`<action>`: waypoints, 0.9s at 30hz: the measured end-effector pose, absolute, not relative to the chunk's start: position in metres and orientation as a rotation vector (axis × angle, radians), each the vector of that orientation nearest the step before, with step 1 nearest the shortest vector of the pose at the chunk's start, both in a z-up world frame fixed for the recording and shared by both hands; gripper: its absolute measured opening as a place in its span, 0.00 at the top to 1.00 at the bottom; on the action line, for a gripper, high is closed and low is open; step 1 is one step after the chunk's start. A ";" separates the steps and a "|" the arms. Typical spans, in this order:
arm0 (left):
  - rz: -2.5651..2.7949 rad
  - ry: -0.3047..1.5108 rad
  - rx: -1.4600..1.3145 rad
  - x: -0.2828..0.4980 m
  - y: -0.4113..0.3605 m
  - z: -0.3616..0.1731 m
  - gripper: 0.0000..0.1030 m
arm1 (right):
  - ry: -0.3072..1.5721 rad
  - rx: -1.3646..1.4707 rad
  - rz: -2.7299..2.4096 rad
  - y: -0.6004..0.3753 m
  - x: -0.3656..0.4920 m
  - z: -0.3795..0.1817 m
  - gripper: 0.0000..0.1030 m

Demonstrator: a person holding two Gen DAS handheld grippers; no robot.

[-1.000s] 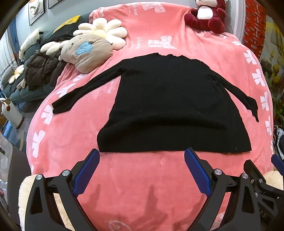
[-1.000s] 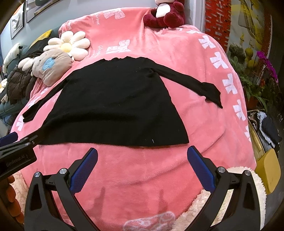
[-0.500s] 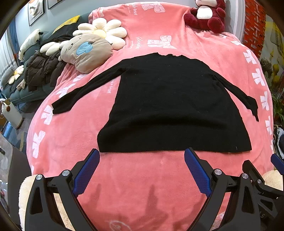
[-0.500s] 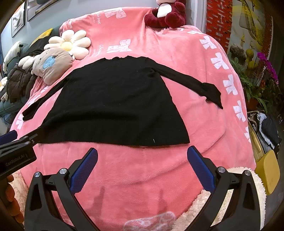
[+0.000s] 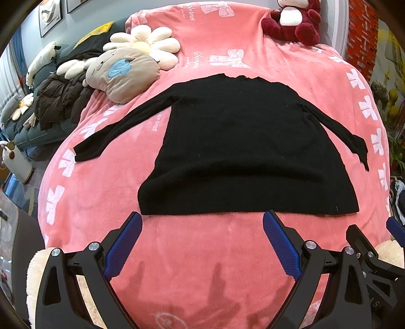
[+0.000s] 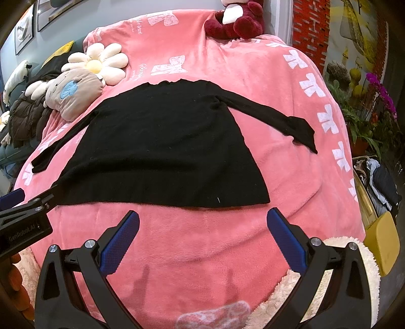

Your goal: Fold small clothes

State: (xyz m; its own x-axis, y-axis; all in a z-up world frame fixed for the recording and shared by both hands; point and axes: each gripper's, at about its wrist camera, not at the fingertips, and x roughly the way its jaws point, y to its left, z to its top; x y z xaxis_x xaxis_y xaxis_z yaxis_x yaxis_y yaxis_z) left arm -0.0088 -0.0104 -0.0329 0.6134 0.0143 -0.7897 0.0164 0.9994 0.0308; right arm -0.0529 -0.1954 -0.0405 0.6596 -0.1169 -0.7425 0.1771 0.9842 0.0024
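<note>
A black long-sleeved sweater (image 5: 243, 146) lies flat on a pink blanket (image 5: 202, 253), hem toward me, both sleeves spread out to the sides. It also shows in the right wrist view (image 6: 164, 146). My left gripper (image 5: 202, 220) is open and empty, just short of the hem's left half. My right gripper (image 6: 202, 217) is open and empty, just short of the hem's right half. The left gripper's body shows at the left edge of the right wrist view (image 6: 22, 220).
A beige plush pillow (image 5: 121, 73) and a flower cushion (image 5: 144, 48) lie at the back left, a dark red teddy bear (image 5: 293, 20) at the back. A dark jacket (image 5: 60, 101) lies off the left edge. Plants (image 6: 374, 106) stand right.
Both grippers have edged slightly forward toward the hem. The sweater has not moved.
</note>
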 end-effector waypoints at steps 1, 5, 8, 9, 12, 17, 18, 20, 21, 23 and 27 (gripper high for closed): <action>-0.001 0.910 0.036 -0.009 -0.011 -0.033 0.09 | 0.835 0.076 -0.167 -0.195 -0.053 -0.041 0.04; 0.001 0.914 0.039 -0.010 -0.012 -0.035 0.09 | 0.840 0.078 -0.168 -0.196 -0.053 -0.042 0.04; -0.002 0.919 0.044 -0.010 -0.014 -0.037 0.09 | 0.844 0.082 -0.168 -0.197 -0.053 -0.044 0.04; -0.004 0.918 0.043 -0.010 -0.013 -0.037 0.09 | 0.844 0.081 -0.169 -0.197 -0.053 -0.044 0.04; -0.006 0.925 0.041 -0.010 -0.013 -0.039 0.09 | 0.846 0.084 -0.167 -0.197 -0.053 -0.045 0.04; -0.003 0.932 0.044 -0.009 -0.012 -0.040 0.09 | 0.848 0.084 -0.167 -0.197 -0.052 -0.045 0.04; -0.004 0.934 0.044 -0.008 -0.012 -0.040 0.09 | 0.848 0.084 -0.167 -0.198 -0.052 -0.045 0.04; -0.004 0.936 0.047 -0.008 -0.012 -0.041 0.09 | 0.848 0.084 -0.167 -0.197 -0.052 -0.045 0.04; -0.005 0.937 0.046 -0.008 -0.012 -0.041 0.09 | 0.850 0.084 -0.168 -0.198 -0.053 -0.046 0.04; -0.003 0.940 0.048 -0.007 -0.012 -0.041 0.09 | 0.851 0.085 -0.168 -0.198 -0.052 -0.046 0.04; -0.009 0.949 0.036 -0.005 -0.011 -0.042 0.09 | 0.872 0.124 -0.158 -0.206 -0.047 -0.048 0.04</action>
State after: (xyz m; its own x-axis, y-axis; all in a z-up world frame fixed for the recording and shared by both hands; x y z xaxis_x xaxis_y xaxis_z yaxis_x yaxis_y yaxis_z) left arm -0.0052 -0.0105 -0.0415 0.5828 0.0083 -0.8126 0.0236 0.9994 0.0272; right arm -0.0473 -0.2062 -0.0475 0.6326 -0.0871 -0.7696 0.1885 0.9811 0.0438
